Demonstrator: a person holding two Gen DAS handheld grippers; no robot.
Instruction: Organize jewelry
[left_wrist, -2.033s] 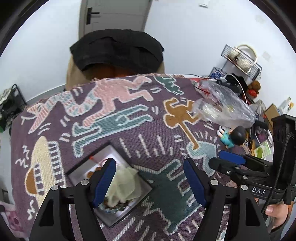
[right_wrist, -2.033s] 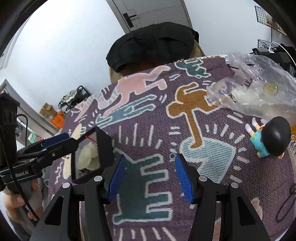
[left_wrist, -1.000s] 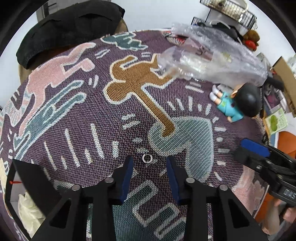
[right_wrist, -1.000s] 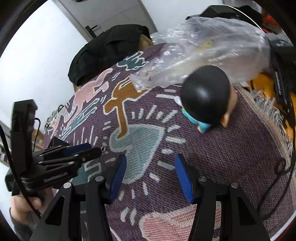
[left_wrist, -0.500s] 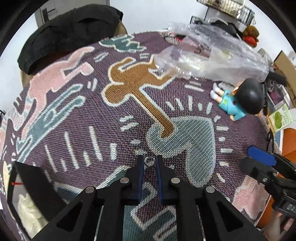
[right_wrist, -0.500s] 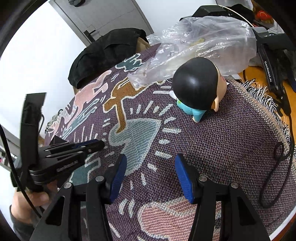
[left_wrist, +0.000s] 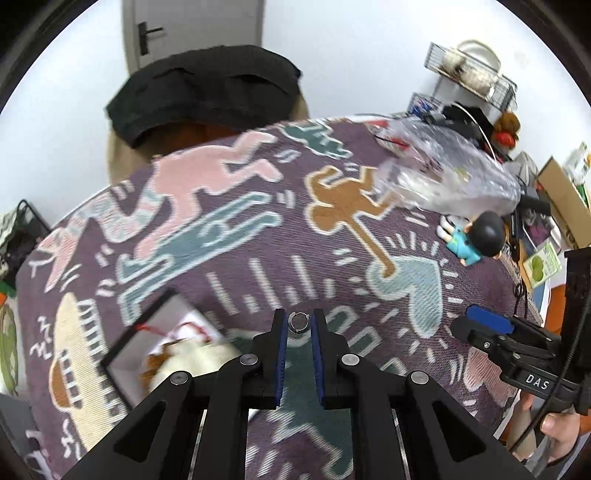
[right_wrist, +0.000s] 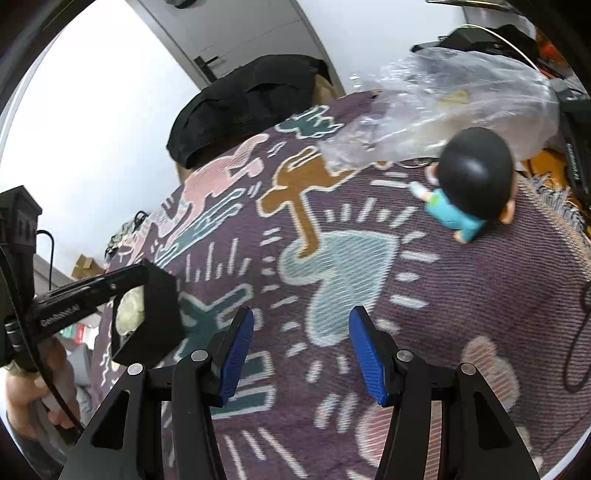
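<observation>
A small silver ring (left_wrist: 298, 321) is pinched between the blue pads of my left gripper (left_wrist: 299, 325), lifted above the patterned blanket (left_wrist: 258, 236). To its lower left lies an open black jewelry box (left_wrist: 122, 350) with a white lining, a pale cloth and some pieces inside. From the right wrist the same box (right_wrist: 155, 317) shows at the left, with the left gripper (right_wrist: 125, 280) above it. My right gripper (right_wrist: 301, 332) hovers over the blanket with its jaws apart and nothing between them.
A clear plastic bag (left_wrist: 443, 177) lies at the back right of the blanket, and a small doll (left_wrist: 476, 240) with a black head and teal clothes lies beside it. A chair draped in black cloth (left_wrist: 207, 88) stands behind the table. Clutter and a wire rack (left_wrist: 472, 74) sit at the right.
The left gripper closed on the ring on the blanket, then rose and swung left toward the box. The right gripper drifted a little, its jaws unchanged.
</observation>
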